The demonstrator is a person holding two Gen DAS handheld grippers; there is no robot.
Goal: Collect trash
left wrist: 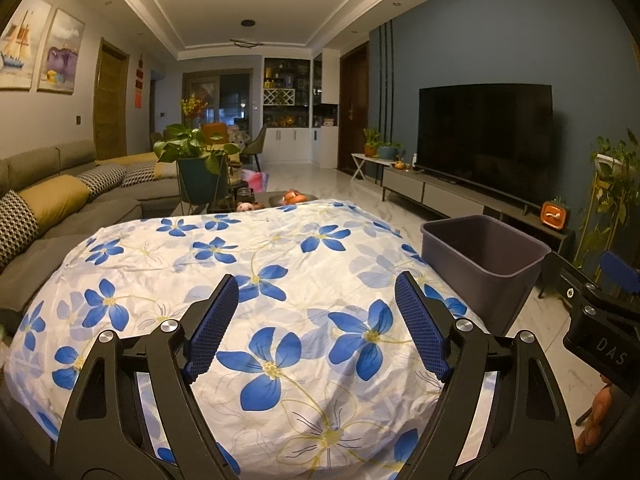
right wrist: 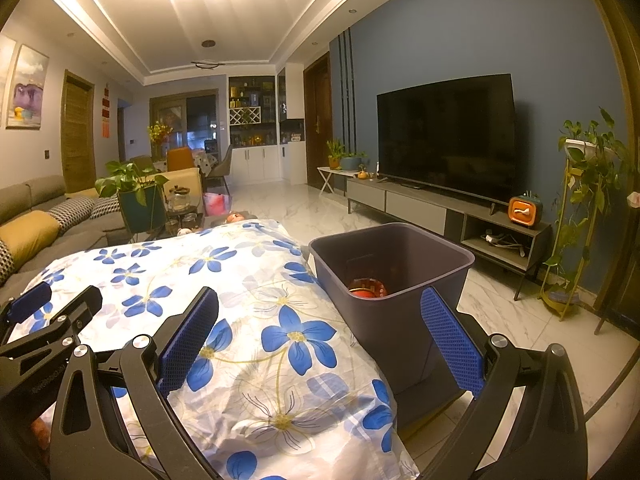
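Note:
A purple bin stands on the floor at the right edge of a table covered by a white cloth with blue flowers. A red and orange piece of trash lies inside the bin. The bin also shows in the left wrist view. My left gripper is open and empty above the cloth. My right gripper is open and empty, over the table's right edge in front of the bin. The left gripper shows at the left of the right wrist view.
A grey sofa runs along the left. A potted plant and a fruit plate stand beyond the table. A TV on a low cabinet lines the right wall, with a plant stand beside it.

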